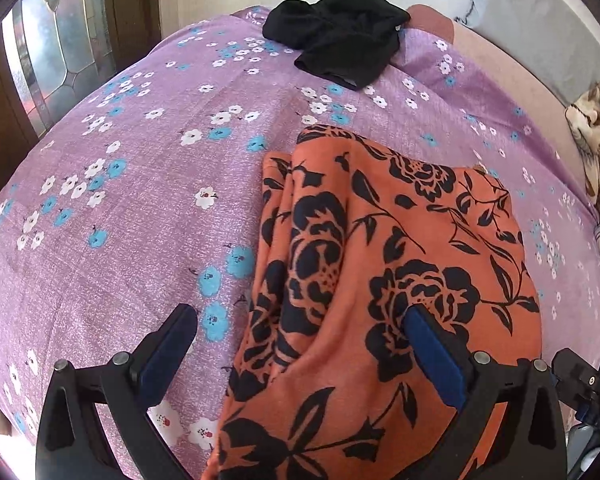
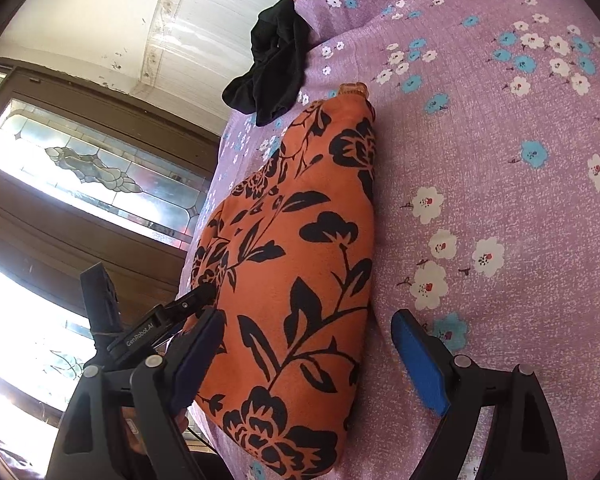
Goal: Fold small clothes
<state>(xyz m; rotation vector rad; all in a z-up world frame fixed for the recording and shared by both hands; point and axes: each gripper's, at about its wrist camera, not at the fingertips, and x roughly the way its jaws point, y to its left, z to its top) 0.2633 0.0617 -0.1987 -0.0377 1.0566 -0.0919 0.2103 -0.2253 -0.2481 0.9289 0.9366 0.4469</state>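
An orange garment with black flowers (image 1: 380, 280) lies folded on the purple floral bedsheet (image 1: 120, 200). My left gripper (image 1: 300, 332) is open, its jaws wide apart over the garment's near left edge, the right finger (image 1: 436, 356) resting on the cloth. In the right wrist view the same garment (image 2: 292, 280) lies between the open jaws of my right gripper (image 2: 304, 344). The left gripper's finger (image 2: 196, 300) touches the garment's edge there. A crumpled black garment (image 1: 340, 36) lies at the far end of the bed and shows in the right wrist view too (image 2: 272, 64).
A wooden door with leaded glass (image 1: 48, 52) stands left of the bed. A patterned brown cloth (image 1: 596, 152) lies off the bed's right edge. A pink mattress edge (image 1: 500, 60) shows beyond the sheet.
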